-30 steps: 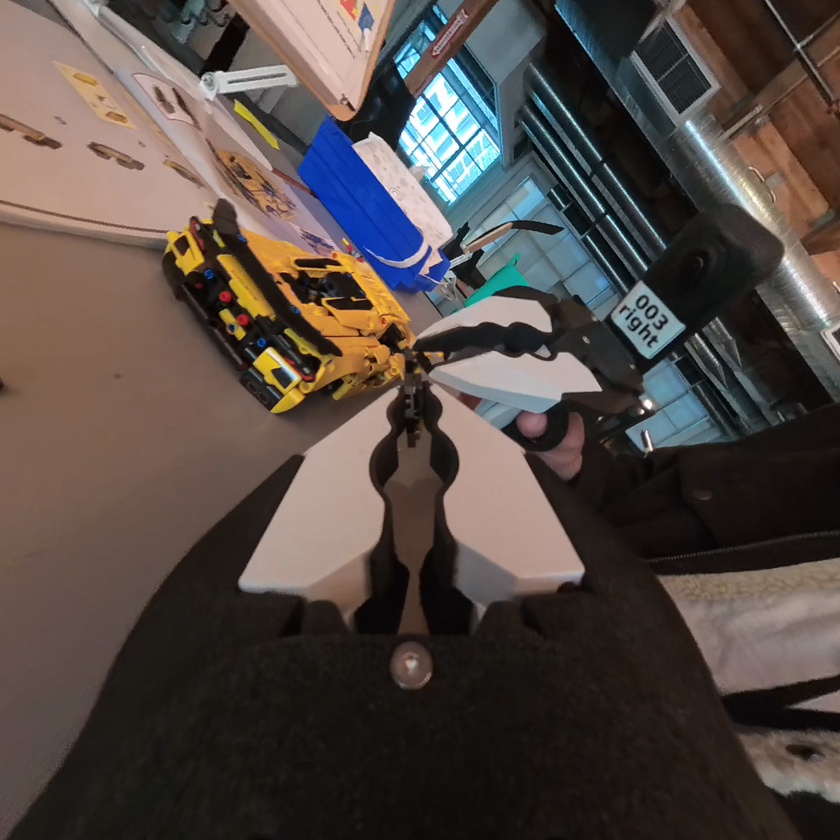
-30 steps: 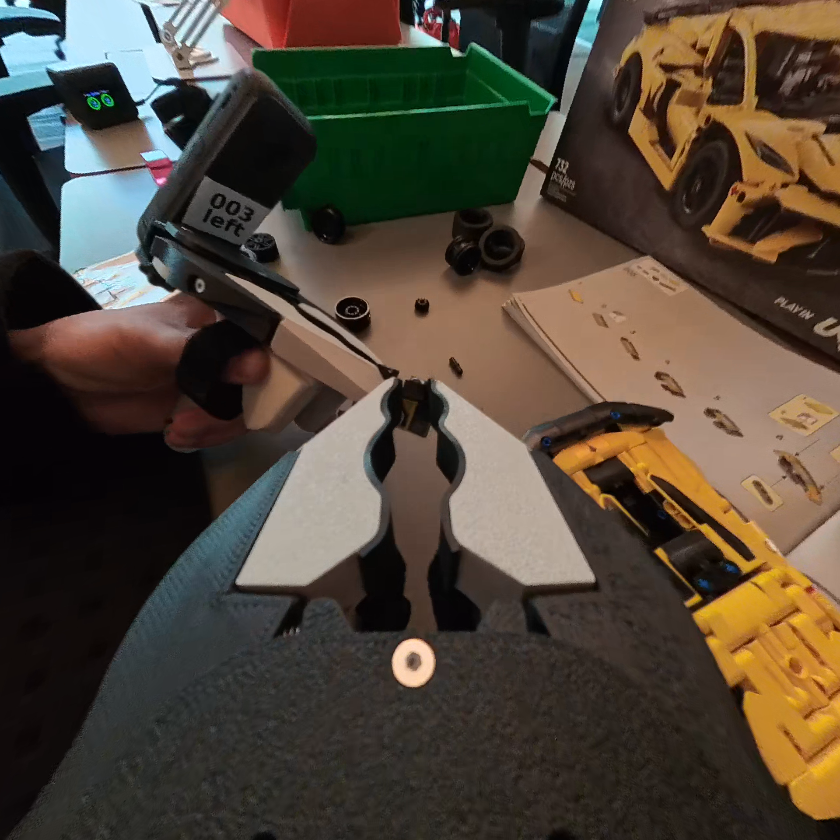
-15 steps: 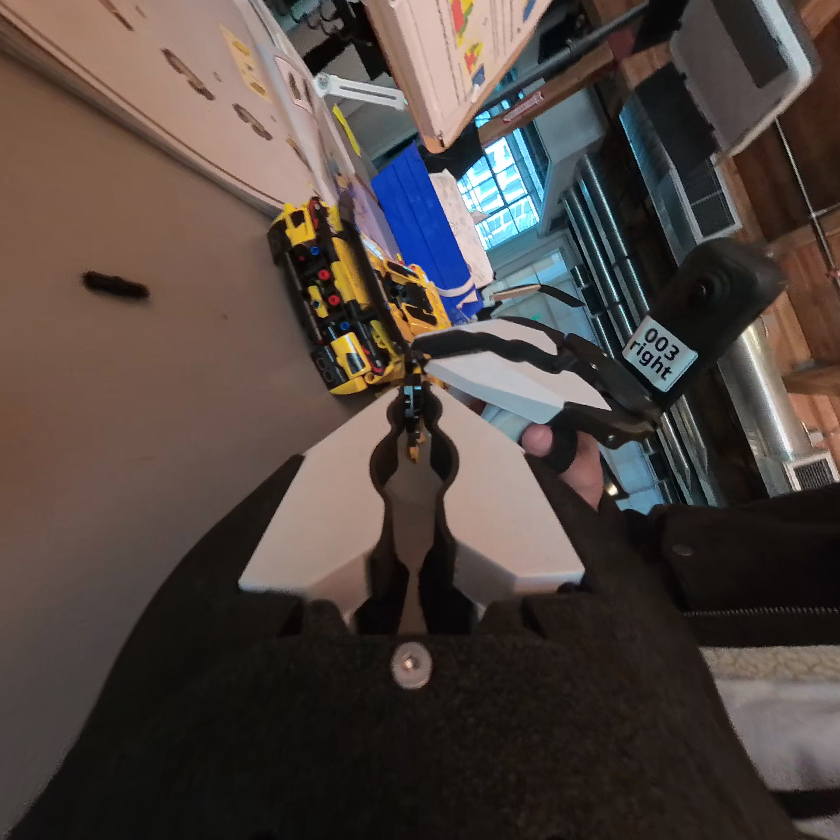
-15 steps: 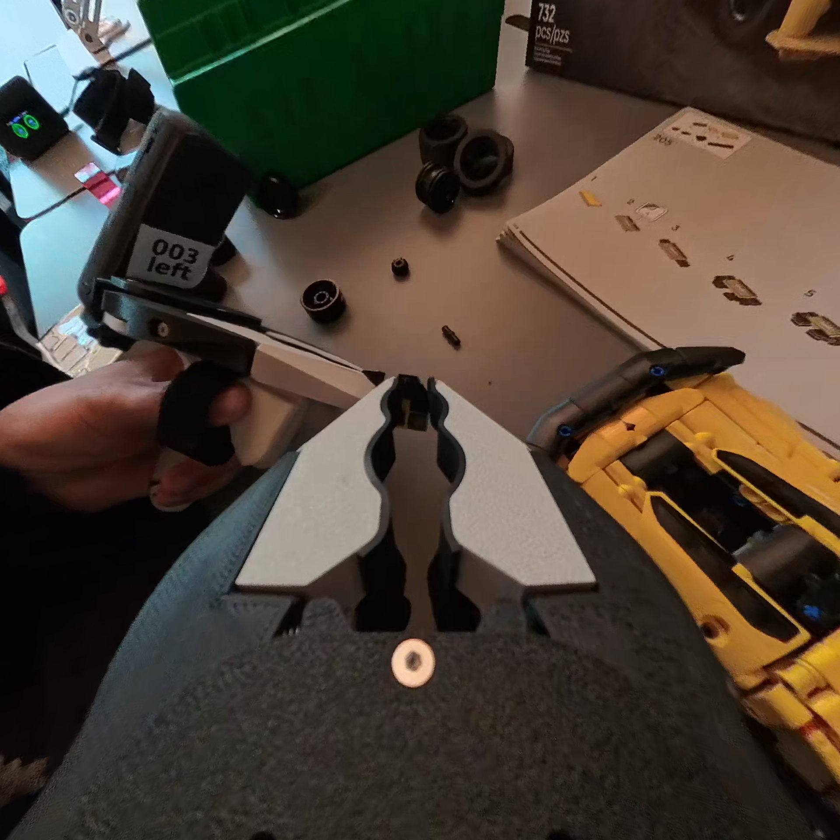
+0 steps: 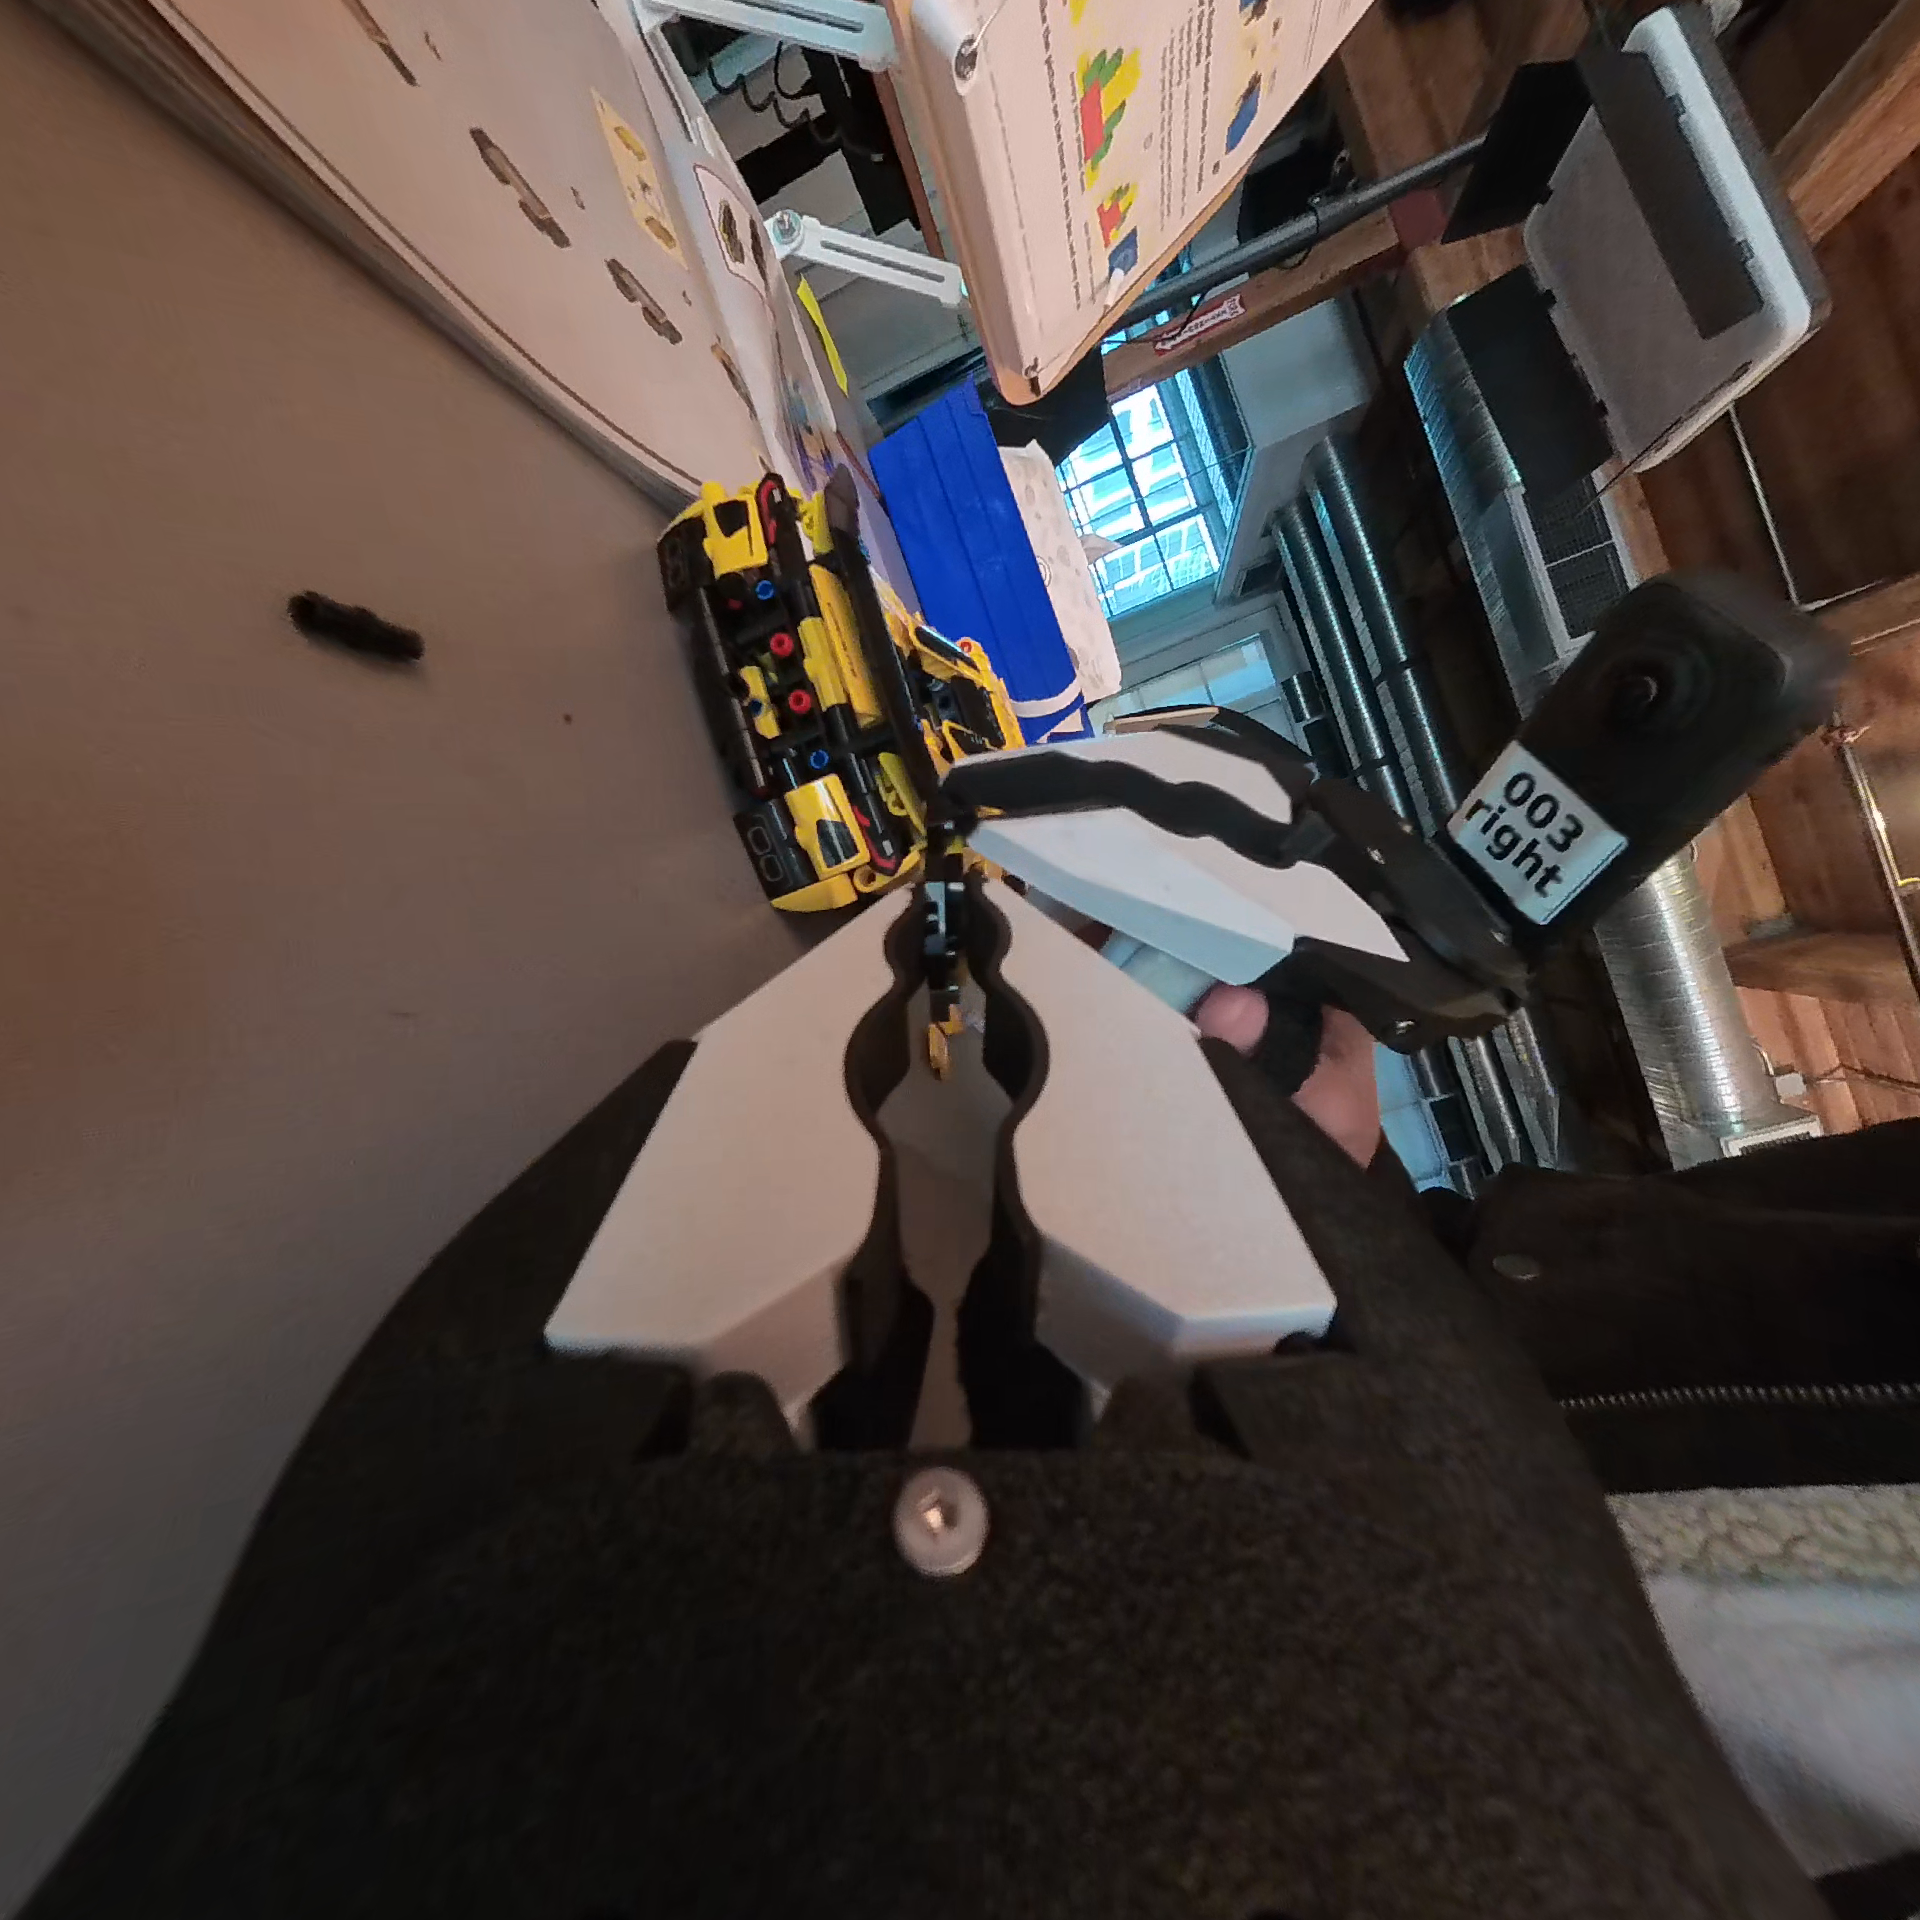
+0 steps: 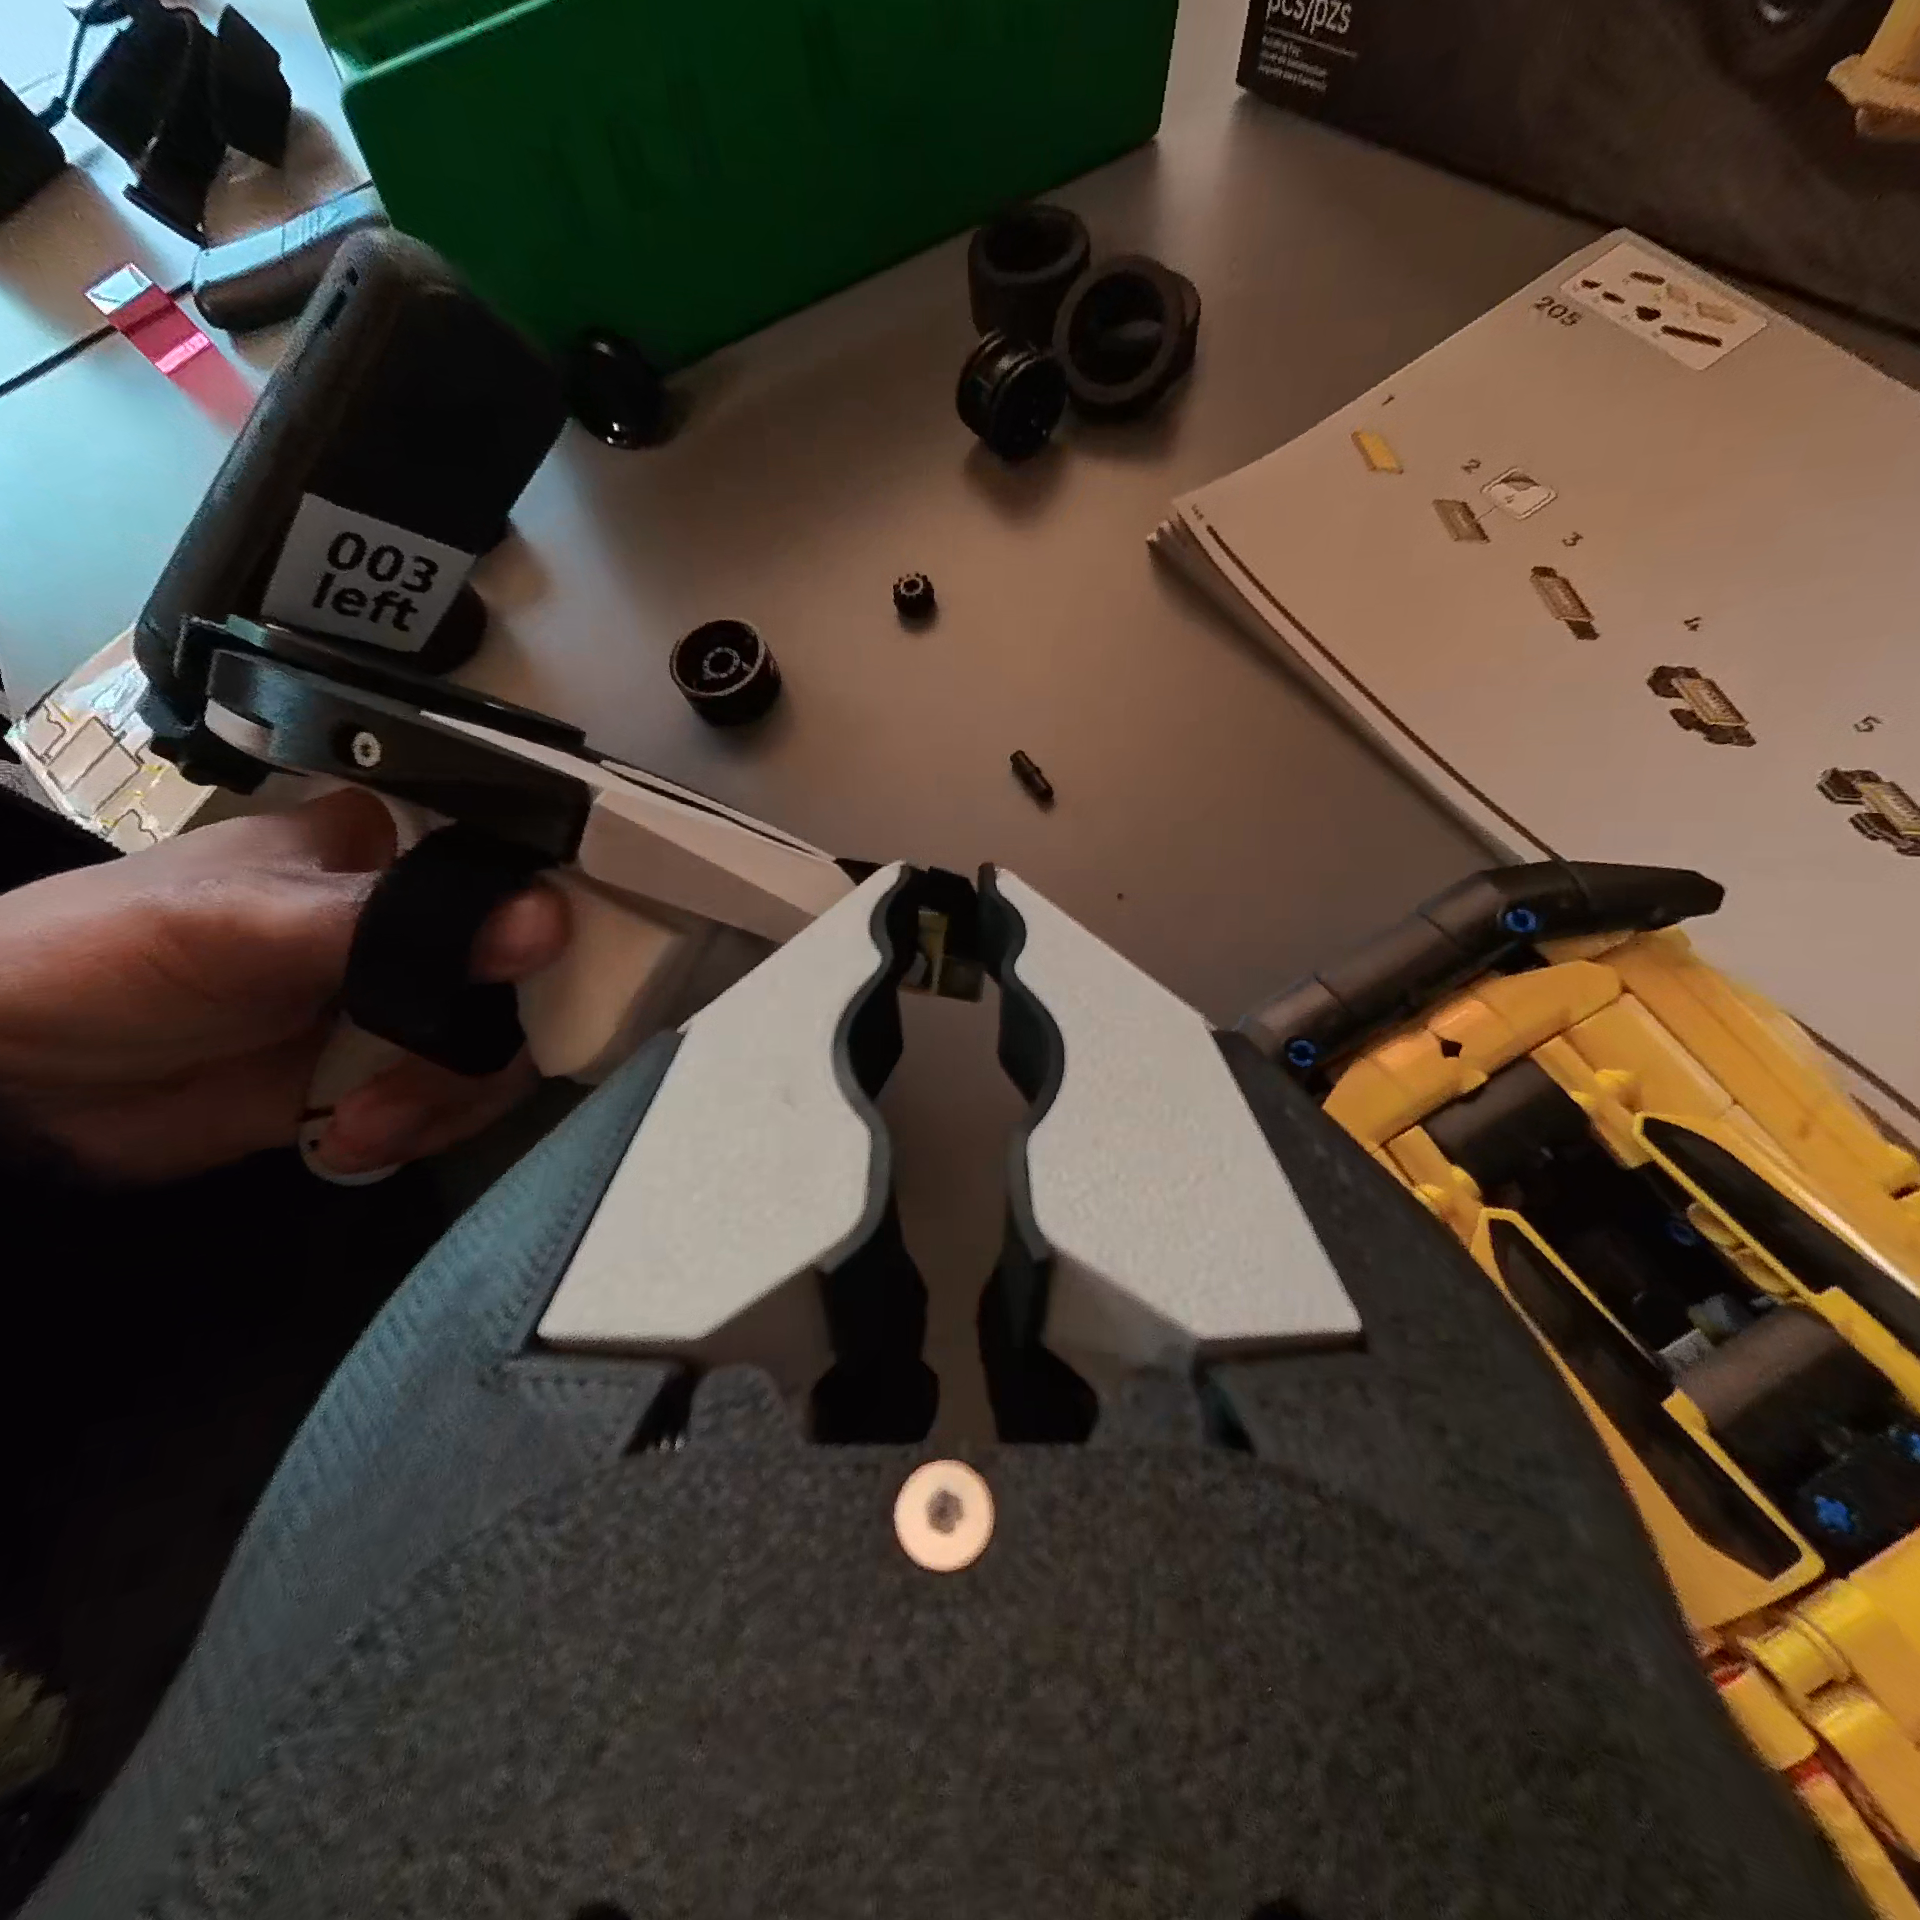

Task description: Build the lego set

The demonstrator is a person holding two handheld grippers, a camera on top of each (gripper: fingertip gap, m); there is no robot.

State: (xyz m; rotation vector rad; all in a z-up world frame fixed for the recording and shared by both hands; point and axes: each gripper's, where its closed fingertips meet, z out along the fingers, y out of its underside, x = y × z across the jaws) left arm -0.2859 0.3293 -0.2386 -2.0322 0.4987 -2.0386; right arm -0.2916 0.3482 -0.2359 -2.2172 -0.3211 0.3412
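My left gripper (image 5: 945, 914) and right gripper (image 6: 943, 883) meet tip to tip above the surface (image 6: 1143, 810), both clenched on one small black-and-yellow lego piece (image 5: 943, 977). One yellow lego car (image 6: 1621, 1278) lies just right of them. I count two loose tyres (image 6: 1081, 291), three black wheel hubs (image 6: 725, 670), one small gear (image 6: 913, 596), one pin (image 6: 1032, 775), one green bin (image 6: 748, 135) and one instruction booklet (image 6: 1558, 582).

We are finding writing on a white sticker (image 5: 1538, 842) on one black camera (image 5: 1662, 696), a matching sticker (image 6: 364, 587) on the other camera (image 6: 395, 384), printed step numbers across the instruction booklet (image 6: 1621, 540), white print on the dark box (image 6: 1558, 94), and lettering on a hanging poster (image 5: 1101, 156).
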